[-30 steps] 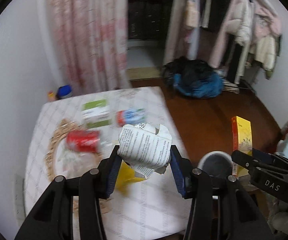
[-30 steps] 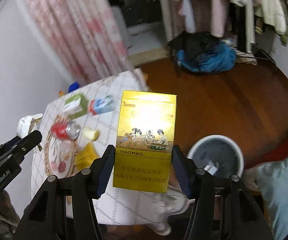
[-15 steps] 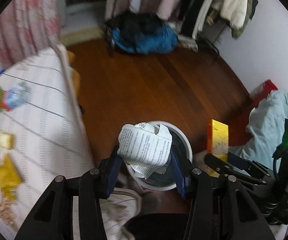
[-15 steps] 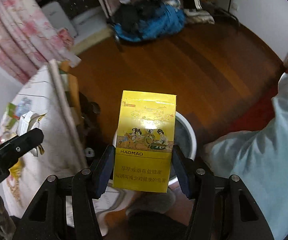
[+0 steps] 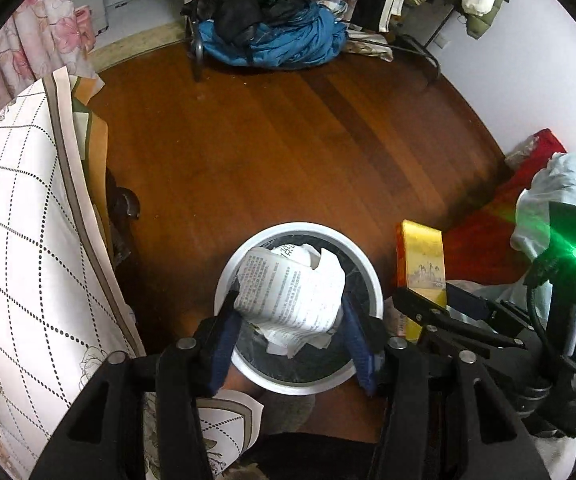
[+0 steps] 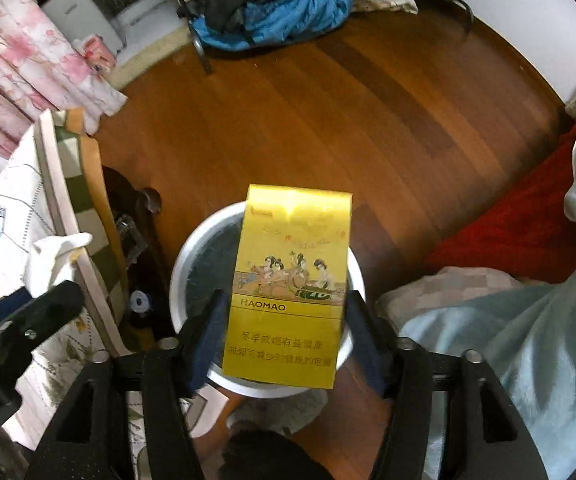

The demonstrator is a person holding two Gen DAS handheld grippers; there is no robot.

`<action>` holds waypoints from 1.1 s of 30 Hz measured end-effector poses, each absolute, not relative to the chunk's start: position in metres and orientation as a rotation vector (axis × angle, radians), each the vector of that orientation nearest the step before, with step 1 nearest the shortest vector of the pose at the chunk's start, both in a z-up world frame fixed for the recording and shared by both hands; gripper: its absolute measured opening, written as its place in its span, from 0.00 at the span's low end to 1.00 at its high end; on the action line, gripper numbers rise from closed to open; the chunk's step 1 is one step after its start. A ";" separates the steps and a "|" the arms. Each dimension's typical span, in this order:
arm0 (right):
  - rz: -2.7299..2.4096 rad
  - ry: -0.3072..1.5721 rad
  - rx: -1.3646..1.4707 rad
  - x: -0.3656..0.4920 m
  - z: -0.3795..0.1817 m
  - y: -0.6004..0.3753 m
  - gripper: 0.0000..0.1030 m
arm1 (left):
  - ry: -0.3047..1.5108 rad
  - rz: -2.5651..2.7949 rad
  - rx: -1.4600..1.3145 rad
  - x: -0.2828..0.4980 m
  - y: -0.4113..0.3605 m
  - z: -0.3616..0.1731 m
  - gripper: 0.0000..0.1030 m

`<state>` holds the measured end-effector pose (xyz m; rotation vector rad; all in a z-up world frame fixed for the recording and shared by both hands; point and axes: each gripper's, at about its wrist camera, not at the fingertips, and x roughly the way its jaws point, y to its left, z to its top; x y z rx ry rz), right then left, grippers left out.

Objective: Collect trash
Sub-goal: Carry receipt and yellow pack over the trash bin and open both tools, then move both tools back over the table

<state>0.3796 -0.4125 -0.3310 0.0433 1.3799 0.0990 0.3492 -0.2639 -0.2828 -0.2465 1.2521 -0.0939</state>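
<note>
Left gripper (image 5: 290, 328): clamped on crumpled paper (image 5: 290, 300), lower centre, over bin (image 5: 223, 280); light, soft.
Right gripper (image 6: 283, 328): gripping yellow carton (image 6: 288, 288) by its sides, over bin; stiff, light.

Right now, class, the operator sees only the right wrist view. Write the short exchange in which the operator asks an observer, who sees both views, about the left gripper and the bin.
Operator: My yellow box hides much of the bin. What does the left gripper hold?
Observer: It is shut on a crumpled printed paper.
Operator: Where is that paper relative to the bin?
Observer: In the left wrist view it hangs over the bin's open mouth, not yet released.
</note>
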 end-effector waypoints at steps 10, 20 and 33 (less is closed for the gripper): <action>0.056 1.376 0.027 0.372 -0.315 -0.417 0.93 | 1.235 -0.008 -0.158 0.341 -0.252 -0.272 0.92; 0.058 1.278 0.049 0.354 -0.247 -0.408 0.95 | 1.149 0.025 -0.140 0.325 -0.230 -0.226 0.93; 0.311 1.141 0.086 0.307 -0.152 -0.258 0.95 | 0.957 0.350 -0.225 0.218 -0.057 -0.141 0.93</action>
